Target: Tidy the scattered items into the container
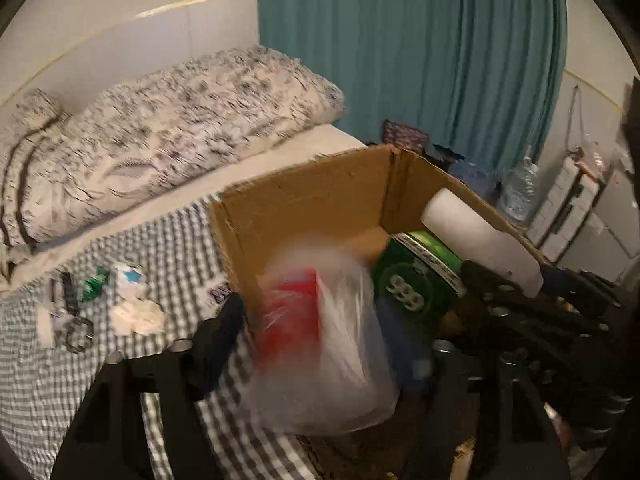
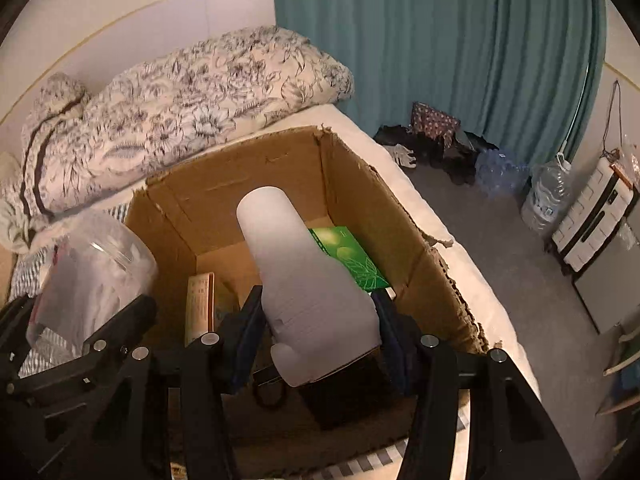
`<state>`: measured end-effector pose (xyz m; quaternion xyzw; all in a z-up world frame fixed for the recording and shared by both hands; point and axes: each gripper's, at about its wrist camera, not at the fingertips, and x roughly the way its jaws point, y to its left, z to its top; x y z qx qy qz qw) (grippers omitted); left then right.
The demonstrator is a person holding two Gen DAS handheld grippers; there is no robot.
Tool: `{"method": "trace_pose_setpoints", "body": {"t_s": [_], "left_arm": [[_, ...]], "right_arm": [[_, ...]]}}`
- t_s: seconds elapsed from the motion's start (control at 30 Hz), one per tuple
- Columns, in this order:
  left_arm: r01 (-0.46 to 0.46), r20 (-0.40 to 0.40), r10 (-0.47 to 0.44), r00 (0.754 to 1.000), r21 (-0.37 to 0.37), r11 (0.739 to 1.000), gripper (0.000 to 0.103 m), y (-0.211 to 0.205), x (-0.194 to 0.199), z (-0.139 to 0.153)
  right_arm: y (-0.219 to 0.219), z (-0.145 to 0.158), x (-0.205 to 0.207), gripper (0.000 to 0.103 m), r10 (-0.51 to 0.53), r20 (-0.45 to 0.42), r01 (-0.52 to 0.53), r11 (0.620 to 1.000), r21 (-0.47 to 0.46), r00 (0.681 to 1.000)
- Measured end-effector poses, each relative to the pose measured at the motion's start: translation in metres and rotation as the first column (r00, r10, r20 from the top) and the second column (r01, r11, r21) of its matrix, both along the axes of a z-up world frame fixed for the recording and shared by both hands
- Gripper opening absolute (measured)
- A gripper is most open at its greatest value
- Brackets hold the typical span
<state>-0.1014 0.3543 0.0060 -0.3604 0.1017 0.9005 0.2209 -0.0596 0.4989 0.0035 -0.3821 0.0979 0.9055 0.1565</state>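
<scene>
An open cardboard box (image 1: 304,196) stands on the checked bedspread; it also shows in the right wrist view (image 2: 248,168). My right gripper (image 2: 320,320) is shut on a white plastic bottle (image 2: 304,272) held over the box; the bottle shows in the left wrist view (image 1: 480,236). My left gripper (image 1: 320,348) holds a clear plastic bag (image 1: 332,344) with something red inside at the box's near-left edge; its right finger is hidden behind the bag. The bag shows in the right wrist view (image 2: 92,276). A green box (image 1: 416,276) lies inside the cardboard box, also seen in the right wrist view (image 2: 352,256).
Scattered on the bedspread at left lie a key ring with strap (image 1: 74,320), a small green item (image 1: 94,280), and white crumpled paper (image 1: 136,312). A floral duvet (image 2: 180,108) lies behind. A teal curtain (image 2: 440,40), water bottles (image 2: 548,196) and floor clutter are at right.
</scene>
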Motion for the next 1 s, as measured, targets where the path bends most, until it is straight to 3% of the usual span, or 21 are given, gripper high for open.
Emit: {"method": "trace_pose_setpoints", "body": {"t_s": [0.03,0.13,0.23,0.57,1.0], "left_arm": [[-0.005,-0.009,0.005,1.0,-0.004,1.0,0.092,-0.001,0.0,0.002],[0.008,-0.006,-0.008,1.0,0.038,0.999,0.099,-0.01,0.001,0.008],[-0.001,-0.022,0.002,1.0,0.038,0.999,0.099,-0.016,0.003,0.013],[-0.059,-0.041,0.059,0.997,0.0,0.998,0.099,-0.055,0.012,0.015],[-0.25,-0.043,0.249,0.968,-0.03,0.968,0.099,-0.184,0.015,0.011]], "right_arm": [[0.003,0.001,0.003,0.053,-0.014,-0.022,0.014,1.0,-0.003,1.0],[0.01,0.005,0.008,0.07,-0.048,-0.062,0.047,0.999,-0.019,0.997],[0.009,0.011,0.009,0.07,-0.053,-0.085,0.049,0.998,-0.045,0.995],[-0.033,0.02,0.013,0.07,0.003,-0.079,-0.003,1.0,0.002,0.997],[-0.114,0.025,0.02,0.07,0.113,-0.089,-0.112,0.994,0.017,0.99]]}}
